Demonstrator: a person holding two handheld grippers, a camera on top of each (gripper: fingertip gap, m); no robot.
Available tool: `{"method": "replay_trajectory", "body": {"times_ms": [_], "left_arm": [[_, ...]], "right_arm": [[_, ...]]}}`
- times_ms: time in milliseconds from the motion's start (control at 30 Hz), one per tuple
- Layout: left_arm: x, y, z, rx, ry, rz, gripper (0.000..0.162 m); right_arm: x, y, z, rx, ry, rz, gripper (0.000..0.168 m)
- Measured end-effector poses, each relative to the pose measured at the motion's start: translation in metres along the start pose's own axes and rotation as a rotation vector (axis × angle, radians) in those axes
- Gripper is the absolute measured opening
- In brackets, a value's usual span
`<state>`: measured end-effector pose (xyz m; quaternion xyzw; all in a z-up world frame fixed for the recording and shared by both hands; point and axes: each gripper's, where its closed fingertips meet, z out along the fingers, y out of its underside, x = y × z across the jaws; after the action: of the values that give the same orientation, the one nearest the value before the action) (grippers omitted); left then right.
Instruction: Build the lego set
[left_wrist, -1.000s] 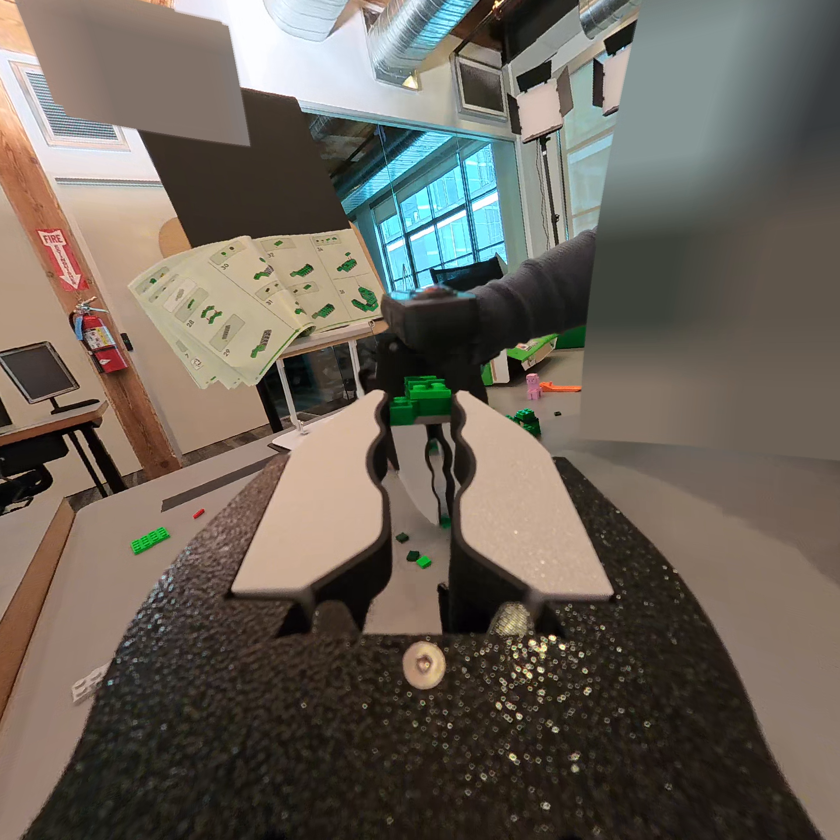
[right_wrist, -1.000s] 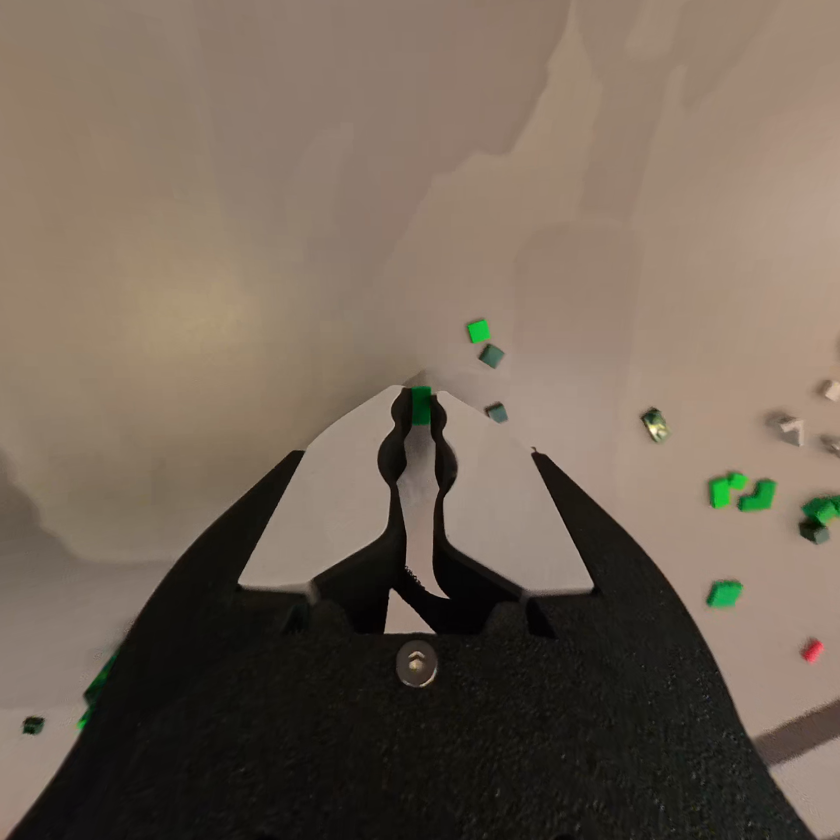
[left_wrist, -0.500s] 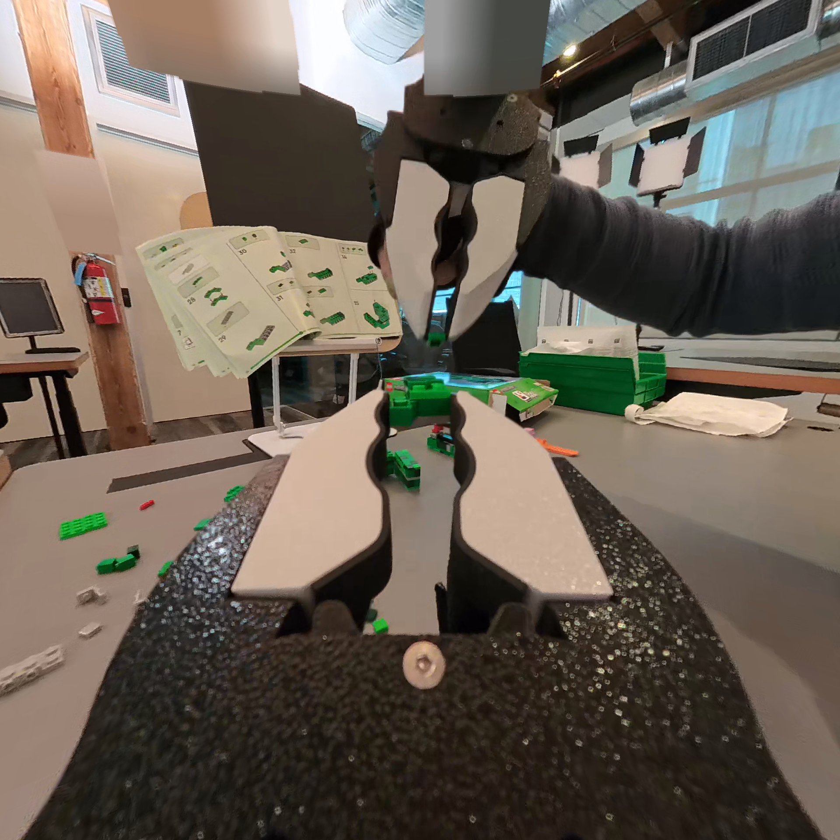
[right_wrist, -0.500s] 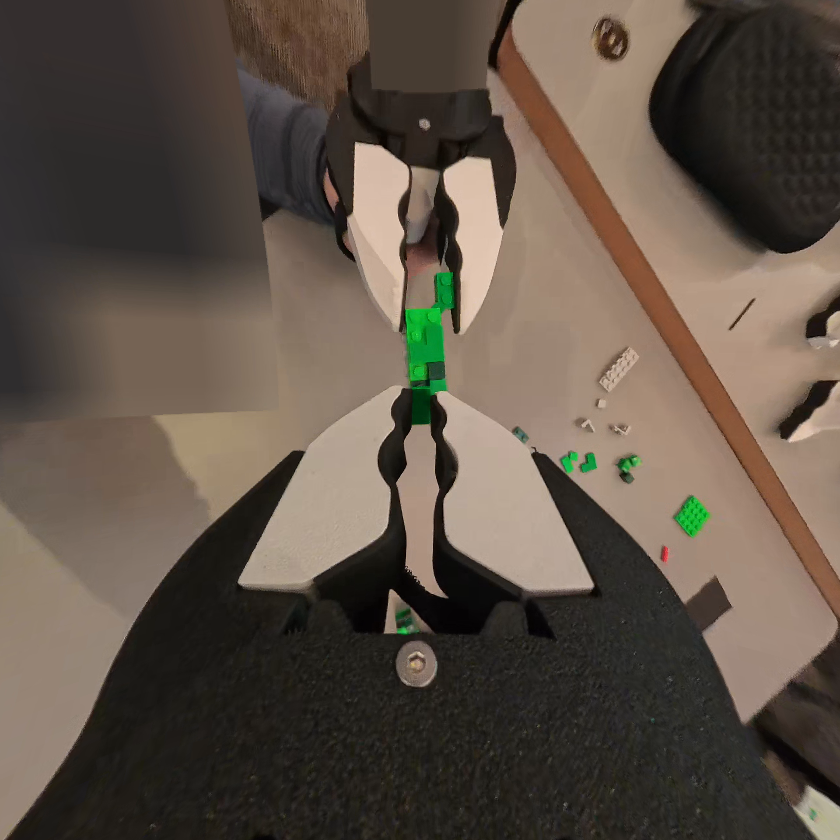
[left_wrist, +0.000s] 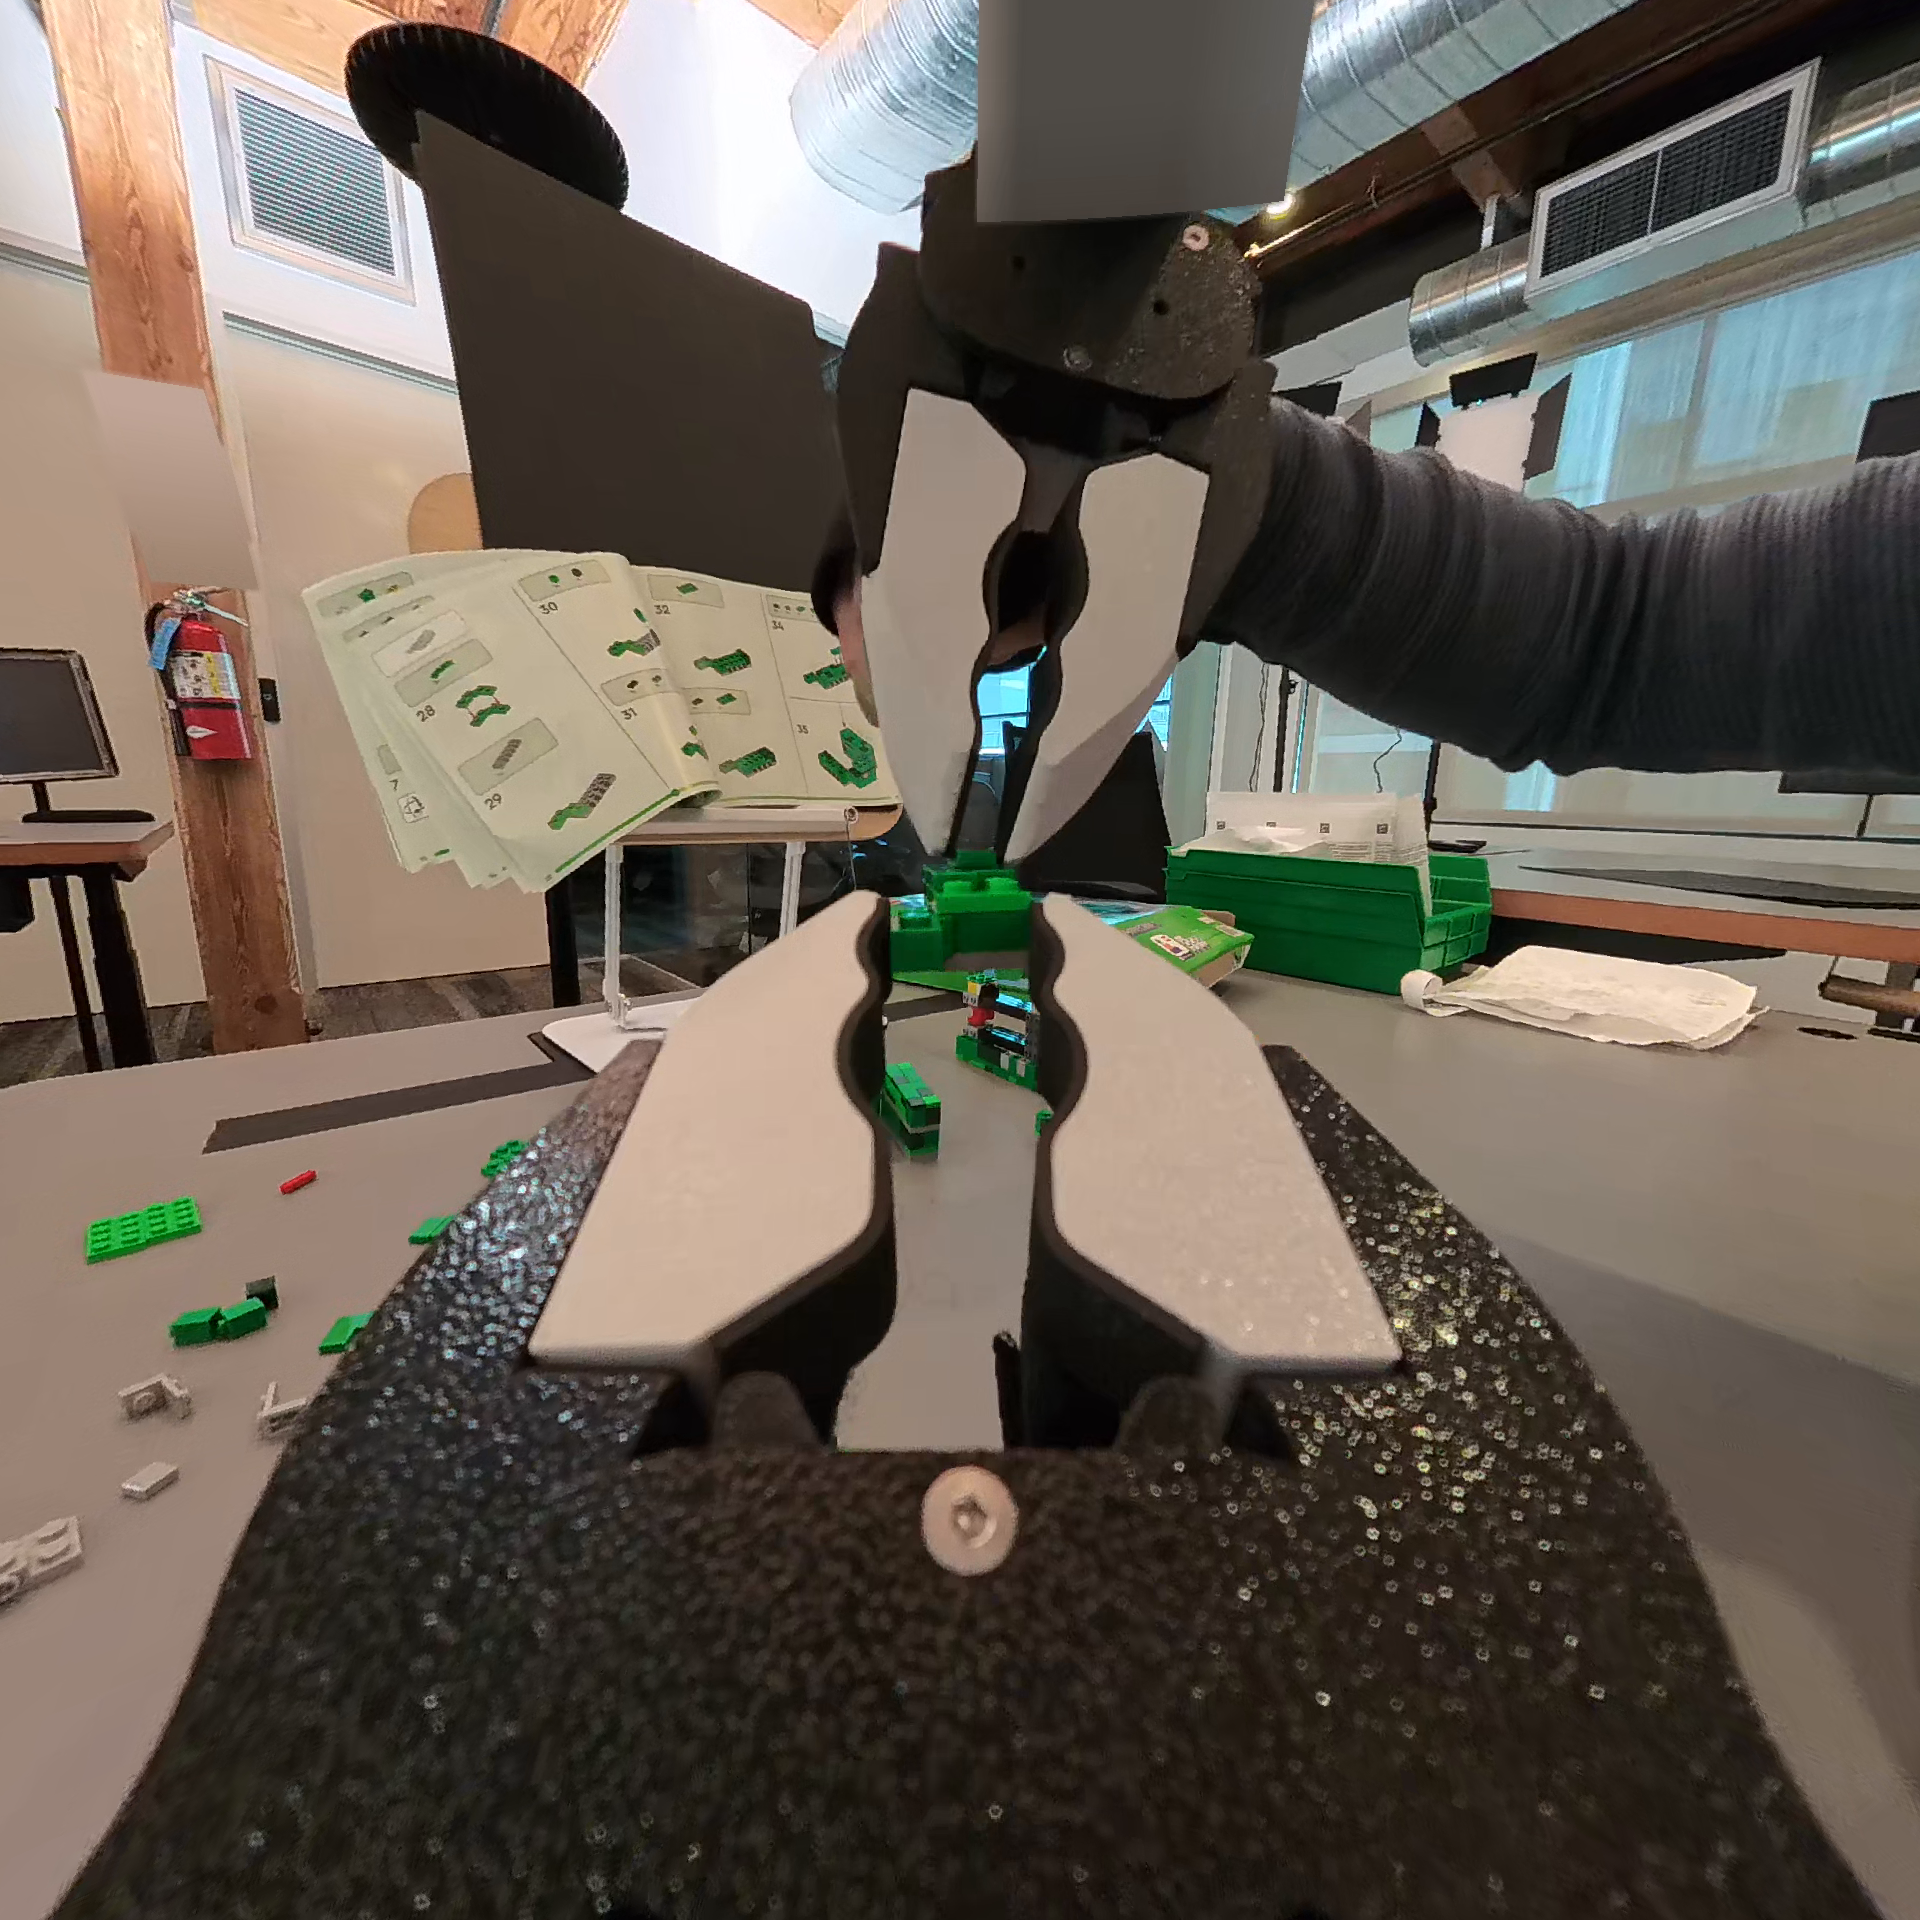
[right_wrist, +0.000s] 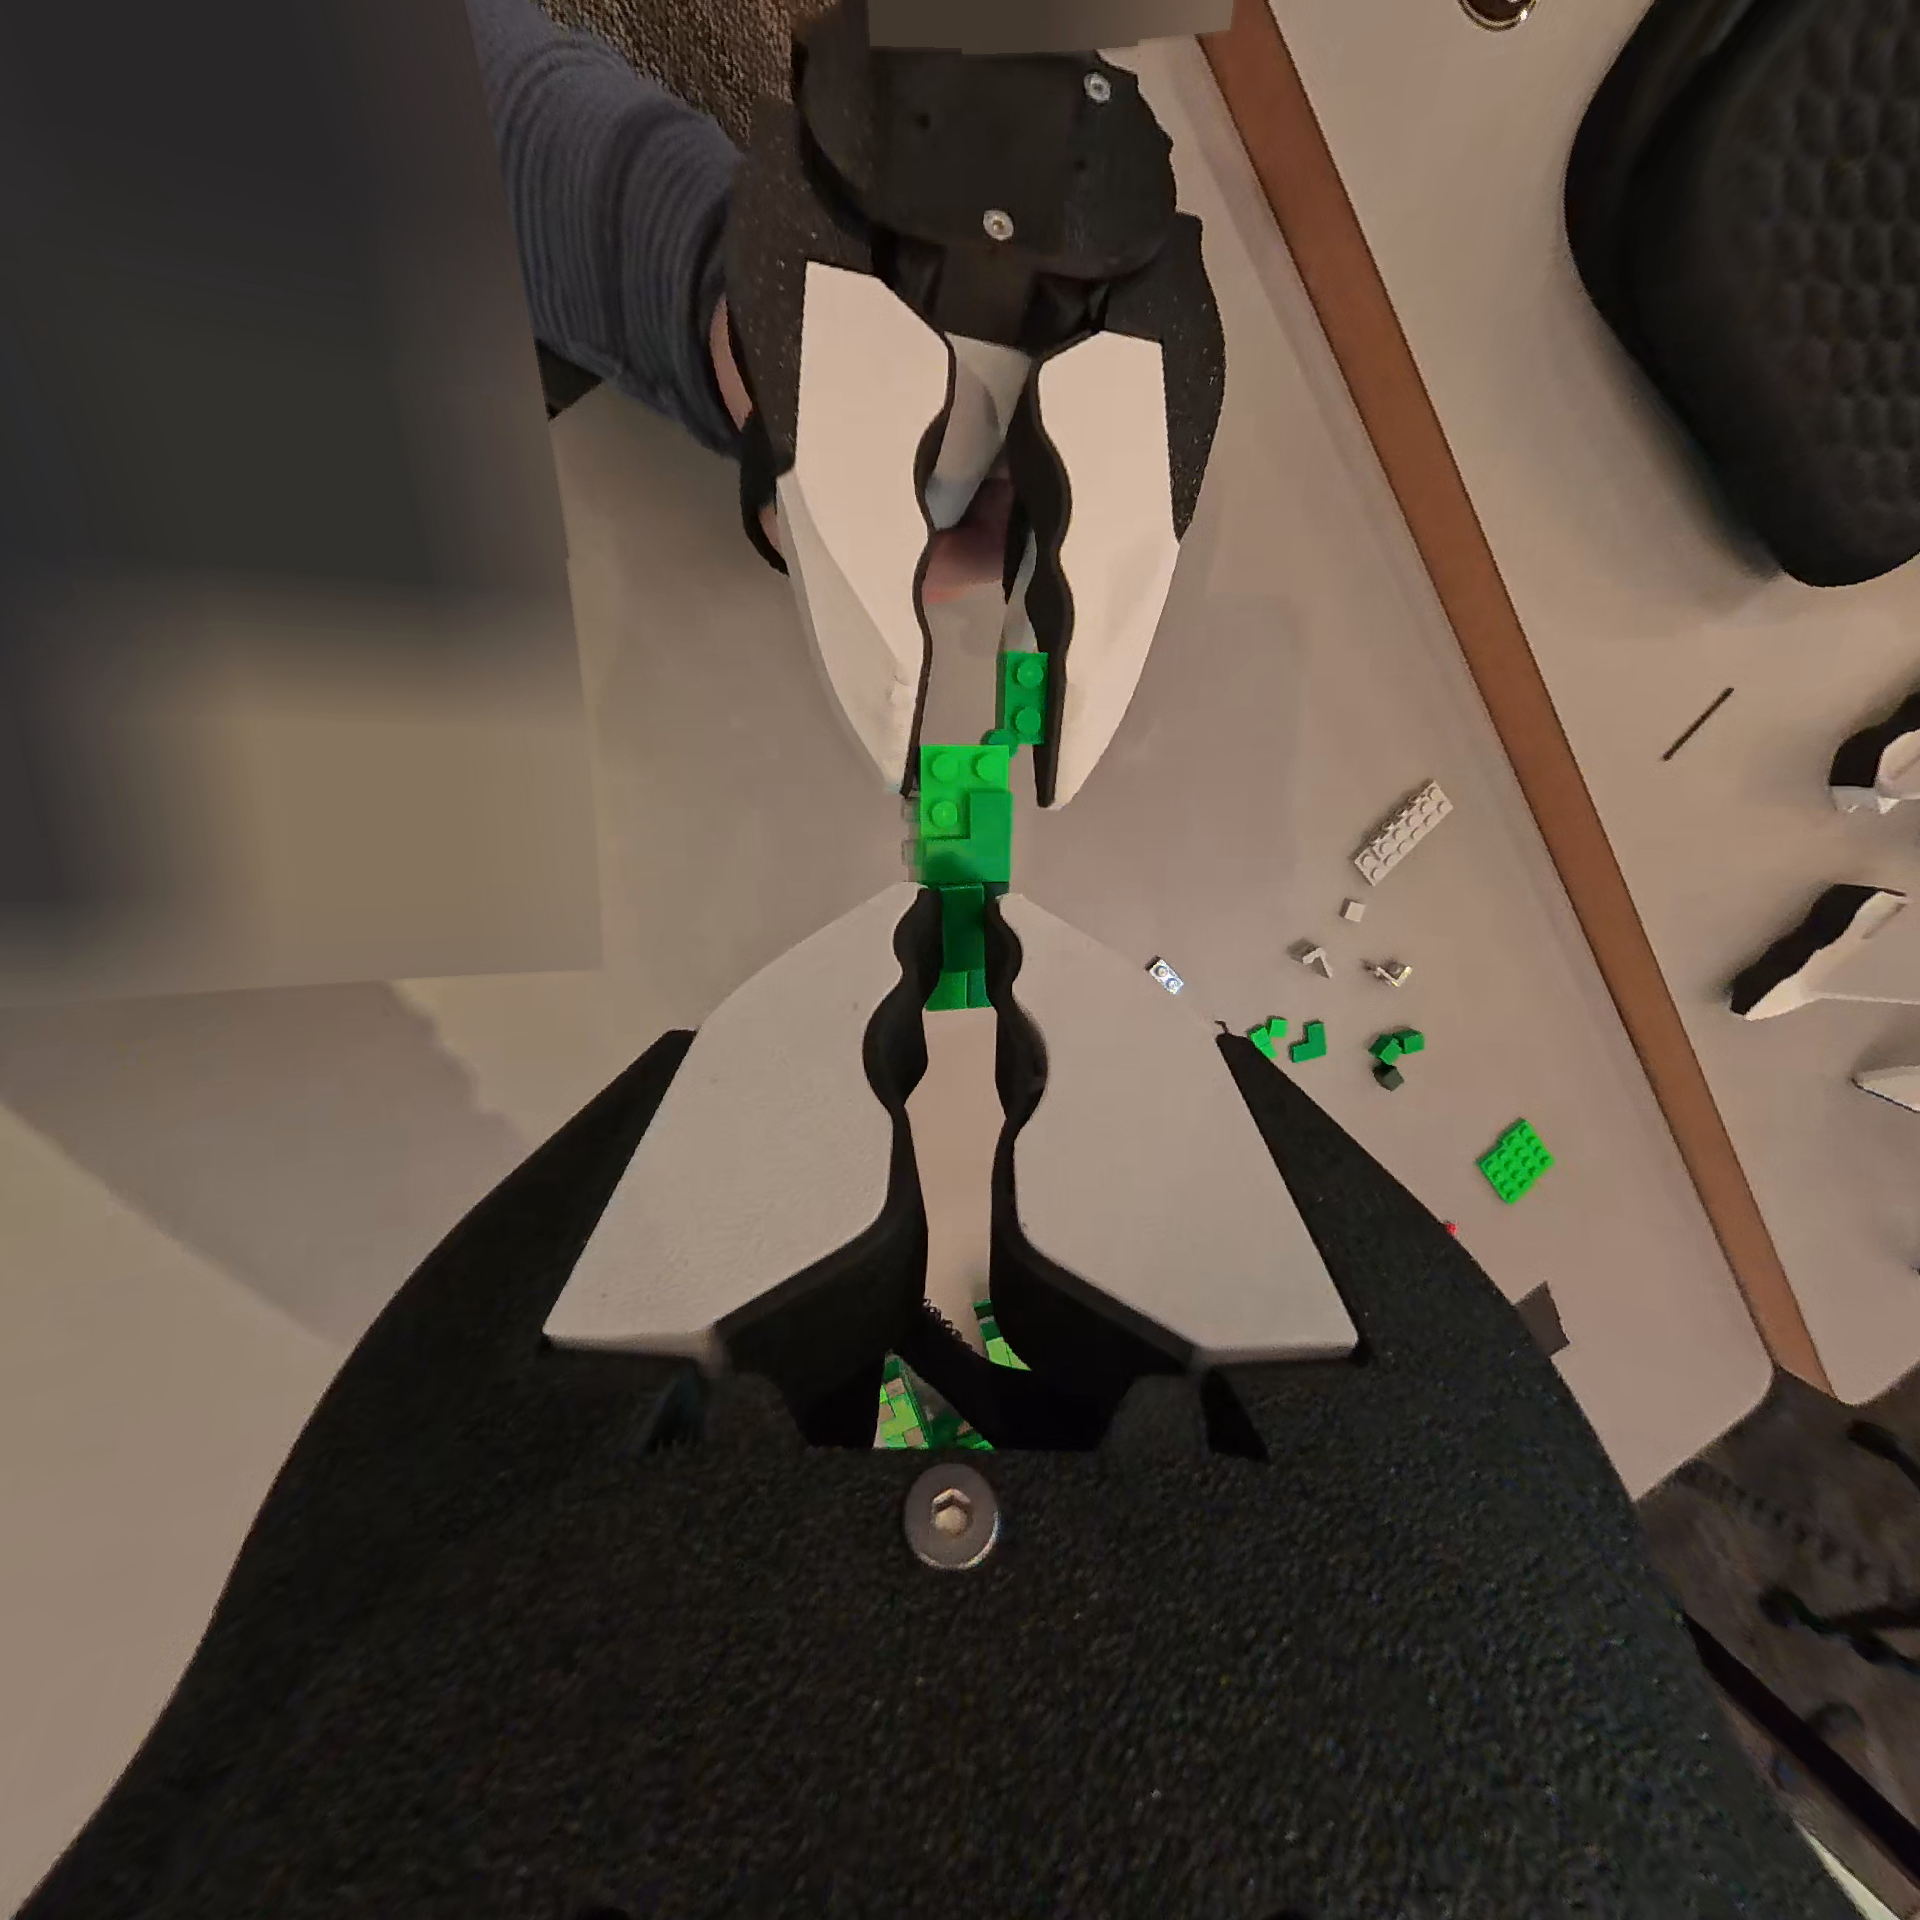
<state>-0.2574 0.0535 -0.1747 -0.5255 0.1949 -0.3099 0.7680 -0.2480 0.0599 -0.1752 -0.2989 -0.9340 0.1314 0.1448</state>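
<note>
A grey worktop (left_wrist: 1558, 1122) sits in an open office, an instruction booklet (left_wrist: 582, 707) propped at ten o'clock and loose green bricks (left_wrist: 140, 1231) scattered at eight o'clock. My left gripper (left_wrist: 961, 914) holds the green lego assembly (left_wrist: 961, 904) up at its tips, jaws clamped on it. My right gripper (right_wrist: 961, 904) comes down from twelve o'clock in the left wrist view, jaws pinched on a small green piece (right_wrist: 961, 956) touching the assembly's top.
</note>
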Motion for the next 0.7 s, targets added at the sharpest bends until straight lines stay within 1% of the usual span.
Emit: {"method": "replay_trajectory", "body": {"times_ms": [700], "left_arm": [[0.0003, -0.0032, 0.0002, 0.028, 0.003, -0.014, 0.024]], "right_arm": [[-0.0015, -0.0005, 0.0014, -0.02, 0.004, 0.004, 0.009]]}}
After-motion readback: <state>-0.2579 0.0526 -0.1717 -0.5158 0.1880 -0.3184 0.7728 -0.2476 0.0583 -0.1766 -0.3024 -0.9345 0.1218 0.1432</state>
